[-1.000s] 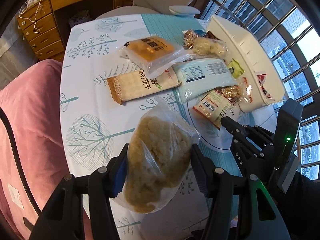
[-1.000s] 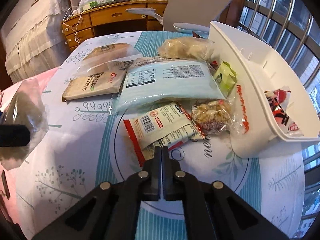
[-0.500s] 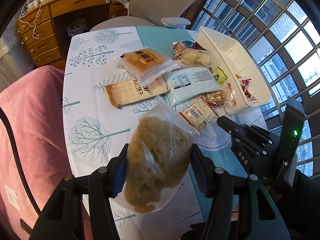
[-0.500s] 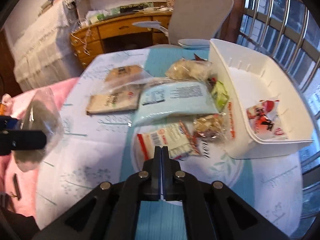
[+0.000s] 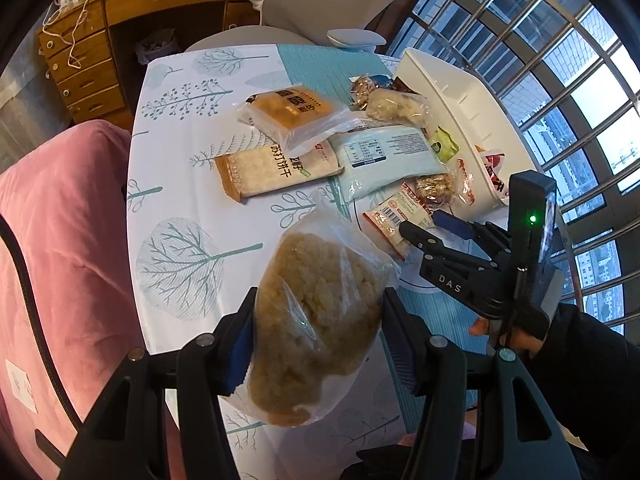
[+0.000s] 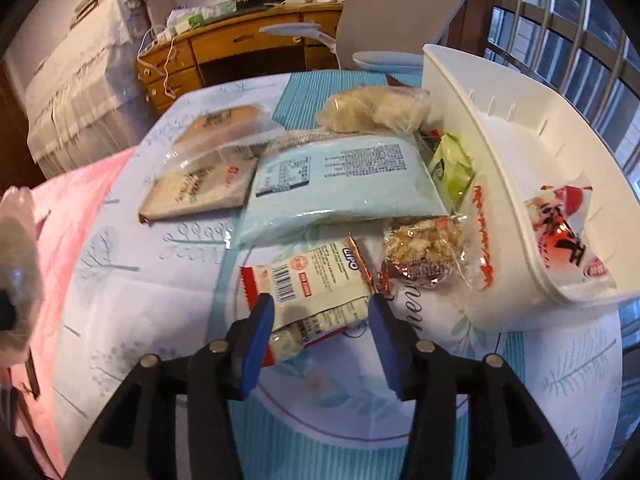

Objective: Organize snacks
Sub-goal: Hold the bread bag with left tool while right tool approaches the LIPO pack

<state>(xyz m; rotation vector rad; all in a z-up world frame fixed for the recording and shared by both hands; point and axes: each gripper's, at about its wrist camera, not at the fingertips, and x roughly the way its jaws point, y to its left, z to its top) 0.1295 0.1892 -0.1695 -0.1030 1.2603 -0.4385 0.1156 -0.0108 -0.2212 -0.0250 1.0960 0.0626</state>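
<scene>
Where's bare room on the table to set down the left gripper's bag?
Free: tablecloth left of the cracker pack, toward the pink cushion; also most of the white bin. Crowded: the strip from cracker pack to bin, and around the right gripper.

White tablecloth [image 5: 180,184] printed with teal trees; pale-blue flat packet [image 6: 340,184]; golden-brown crumbly cake in clear bag [image 5: 316,320]; white plastic basket [image 6: 500,128]; blue gripper pads [image 6: 256,344]

Our left wrist view is looking down from high over the table's near-left side, our right wrist view is sitting low and close, facing far, both are sharing the white basket [image 5: 452,96] [image 6: 472,92].
</scene>
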